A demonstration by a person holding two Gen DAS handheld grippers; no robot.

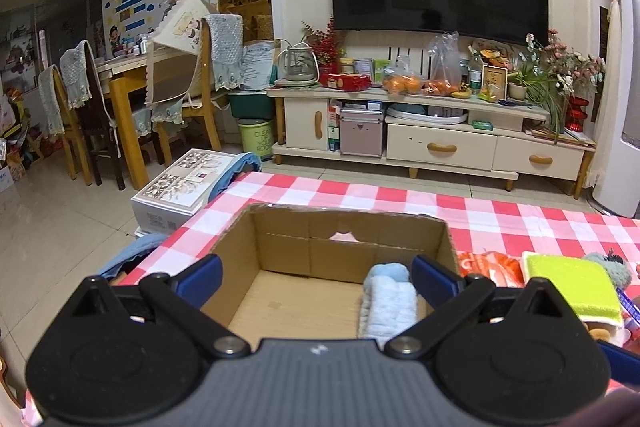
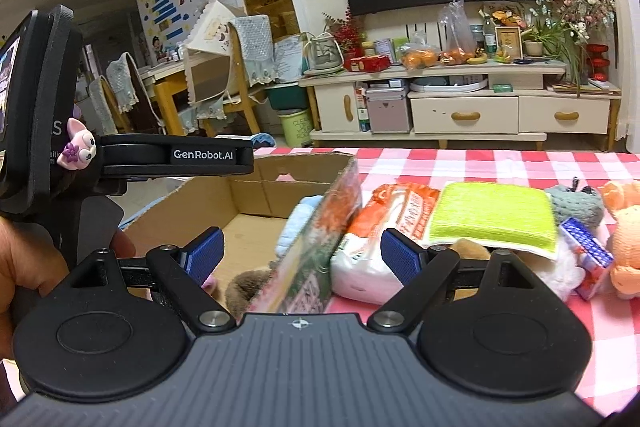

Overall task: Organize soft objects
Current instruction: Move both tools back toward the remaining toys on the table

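An open cardboard box [image 1: 280,239] stands on the red-checked table [image 1: 520,223]. A light blue fluffy sock [image 1: 386,303] lies inside it at the right. My left gripper [image 1: 316,279] is open and empty above the box. My right gripper [image 2: 300,255] is open and empty over the box's right wall [image 2: 316,247]. Right of the box lie a white and orange tissue pack [image 2: 384,227], a lime green sponge cloth [image 2: 492,219], a grey knitted toy [image 2: 576,205], an orange plush [image 2: 624,223] and a brown plush [image 2: 468,247]. A brown furry thing [image 2: 248,287] lies in the box's near corner.
The left gripper body [image 2: 132,155] shows at the left of the right wrist view. A white carton [image 1: 180,187] and blue fabric [image 1: 132,251] sit on the floor left of the table. A TV cabinet [image 1: 432,131] stands beyond. A small blue-red packet [image 2: 588,259] lies among the soft things.
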